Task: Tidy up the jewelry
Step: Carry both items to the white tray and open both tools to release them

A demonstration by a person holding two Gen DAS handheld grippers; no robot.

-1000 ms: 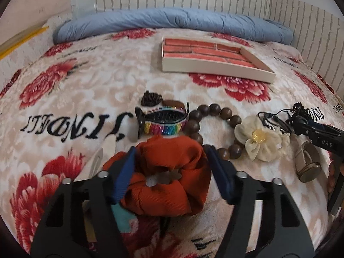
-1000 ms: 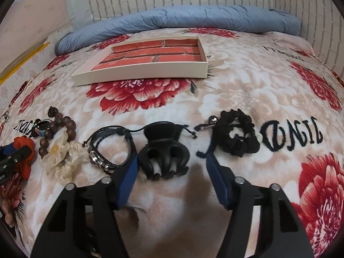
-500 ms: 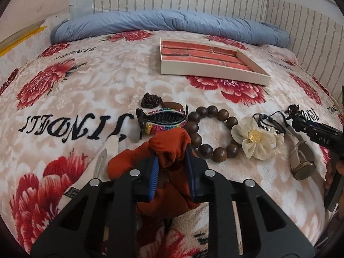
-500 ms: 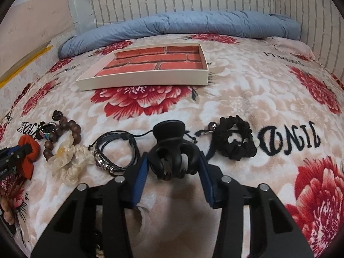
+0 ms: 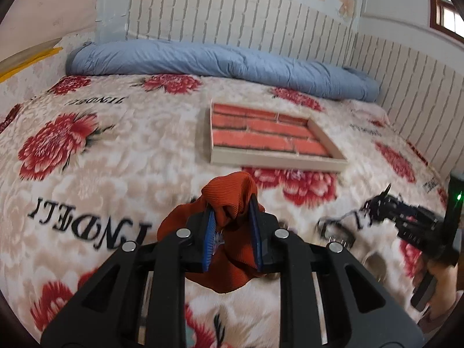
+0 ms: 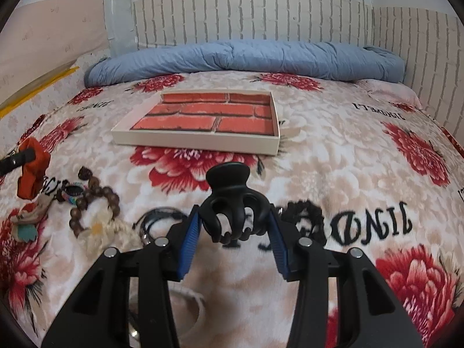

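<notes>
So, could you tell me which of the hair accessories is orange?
The scrunchie pinched in the left gripper; the hair claw in the right gripper is black.

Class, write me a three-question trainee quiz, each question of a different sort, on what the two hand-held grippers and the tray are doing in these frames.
1. True or false: the left hand-held gripper is shut on the orange scrunchie.
2. The right hand-held gripper holds: A) wooden bead bracelet B) black claw clip C) black scrunchie
3. Fill in: the brick-patterned tray lying on the floral blanket contains ____ jewelry.

Key: 1 true; 2 B; 3 no.
</notes>
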